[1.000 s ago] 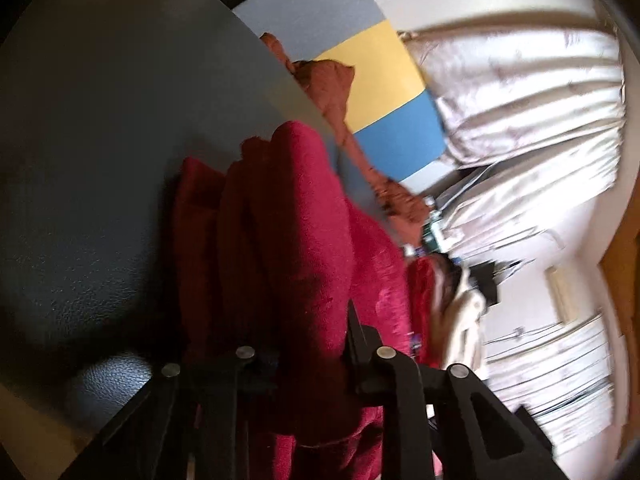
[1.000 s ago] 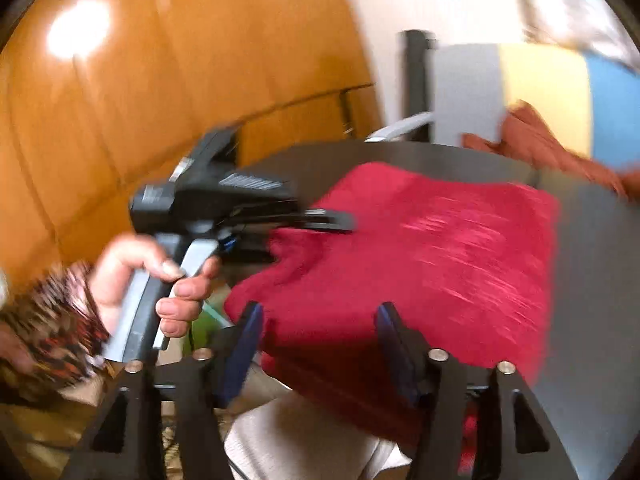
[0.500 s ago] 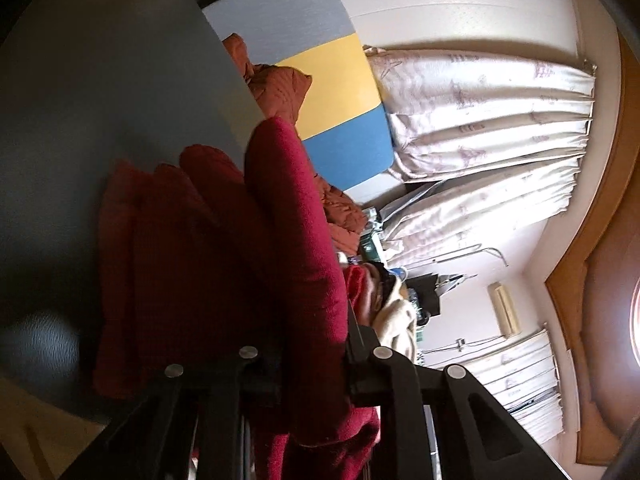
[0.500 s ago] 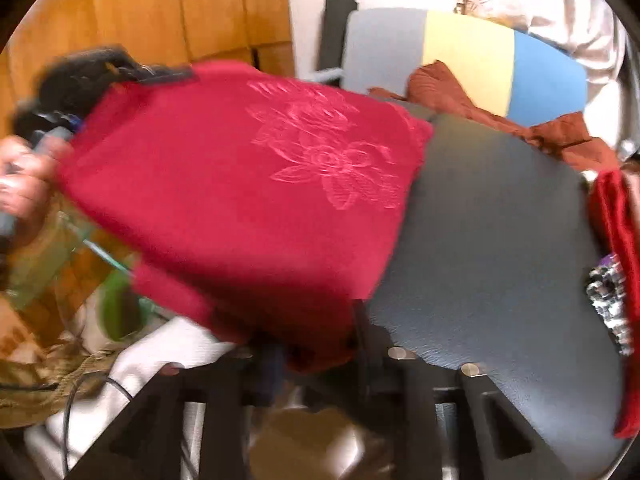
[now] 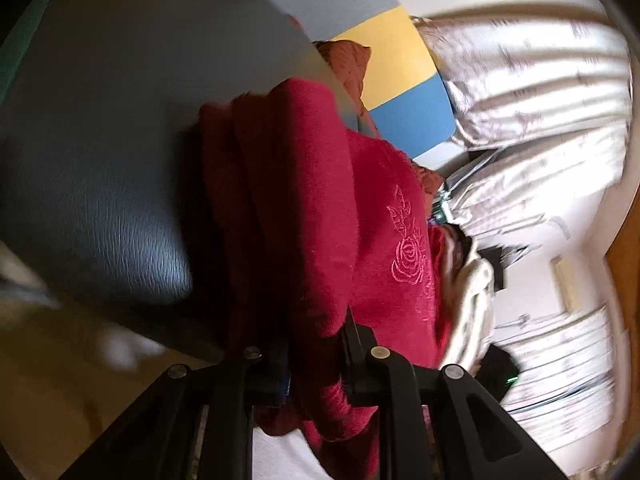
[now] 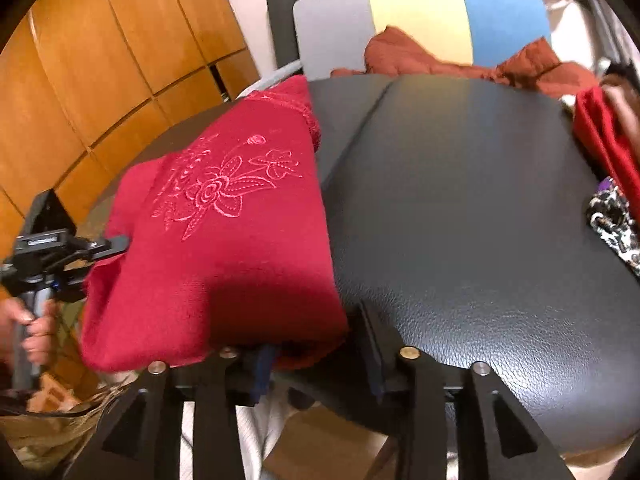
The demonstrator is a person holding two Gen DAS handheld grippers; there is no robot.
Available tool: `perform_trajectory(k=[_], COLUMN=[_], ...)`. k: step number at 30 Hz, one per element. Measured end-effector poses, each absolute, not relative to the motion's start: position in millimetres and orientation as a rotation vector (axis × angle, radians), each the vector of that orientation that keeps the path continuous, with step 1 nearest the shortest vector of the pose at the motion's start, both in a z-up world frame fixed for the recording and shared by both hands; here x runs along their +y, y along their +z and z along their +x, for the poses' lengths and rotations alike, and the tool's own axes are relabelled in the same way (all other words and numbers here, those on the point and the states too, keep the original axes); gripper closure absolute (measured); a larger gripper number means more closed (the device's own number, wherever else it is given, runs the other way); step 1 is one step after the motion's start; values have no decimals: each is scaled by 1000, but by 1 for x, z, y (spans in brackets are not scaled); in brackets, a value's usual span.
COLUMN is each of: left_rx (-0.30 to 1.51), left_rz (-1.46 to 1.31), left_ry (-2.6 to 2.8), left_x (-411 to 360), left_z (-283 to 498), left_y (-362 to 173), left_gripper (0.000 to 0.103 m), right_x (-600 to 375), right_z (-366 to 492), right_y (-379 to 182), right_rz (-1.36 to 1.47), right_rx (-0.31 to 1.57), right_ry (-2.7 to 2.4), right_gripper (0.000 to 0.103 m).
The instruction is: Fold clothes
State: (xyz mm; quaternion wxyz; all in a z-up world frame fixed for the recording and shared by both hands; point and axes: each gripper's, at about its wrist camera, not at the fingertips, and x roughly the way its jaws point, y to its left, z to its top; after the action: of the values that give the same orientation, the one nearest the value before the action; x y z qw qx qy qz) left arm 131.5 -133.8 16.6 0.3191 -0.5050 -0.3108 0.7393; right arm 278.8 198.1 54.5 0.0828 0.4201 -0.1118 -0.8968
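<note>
A folded red sweater [image 6: 224,216] with pink flower embroidery lies on the left part of the black leather table [image 6: 460,200]. In the left wrist view the sweater [image 5: 304,208] shows as stacked folds with a rose stitched on top. My left gripper [image 5: 316,364] is shut on the sweater's near edge; it also shows at the sweater's left edge in the right wrist view [image 6: 116,245]. My right gripper [image 6: 316,360] is open, its fingers on either side of the sweater's near right corner.
A rust-orange garment [image 6: 432,60] lies at the table's far edge against a grey, yellow and blue chair back [image 6: 420,12]. More red and patterned clothes [image 6: 608,160] sit at the right edge. Wooden cabinets [image 6: 100,60] stand to the left; curtains [image 5: 540,100] hang behind.
The sweater has been lowered from mid-air onto the table's left side, folded. My right gripper, shut on its edge half a second ago, has opened.
</note>
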Motion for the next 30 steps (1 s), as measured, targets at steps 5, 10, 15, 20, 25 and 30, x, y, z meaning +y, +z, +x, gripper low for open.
perform_trajectory(k=[5, 10, 15, 20, 25, 30], left_rx=[-740, -744, -739, -707, -783, -913], left_rz=[-1308, -1310, -1311, -1297, -1286, -1212], left_ry=[1987, 1994, 2005, 2080, 2077, 2140], left_x=[-132, -136, -138, -146, -154, -173], left_z=[133, 130, 128, 122, 108, 112], left_y=[15, 14, 13, 12, 7, 36], left_gripper=[83, 83, 82, 75, 74, 80], right_x=[199, 179, 126, 98, 98, 93], right_z=[302, 270, 185, 108, 99, 112], right_y=[103, 144, 143, 101, 74, 77], right_rz=[1046, 848, 969, 1242, 1173, 1104], right_rx=[-200, -195, -18, 120, 64, 134], right_ry=[-2667, -2616, -2544, -2516, -2679, -2744], right_gripper=[61, 60, 60, 63, 63, 62])
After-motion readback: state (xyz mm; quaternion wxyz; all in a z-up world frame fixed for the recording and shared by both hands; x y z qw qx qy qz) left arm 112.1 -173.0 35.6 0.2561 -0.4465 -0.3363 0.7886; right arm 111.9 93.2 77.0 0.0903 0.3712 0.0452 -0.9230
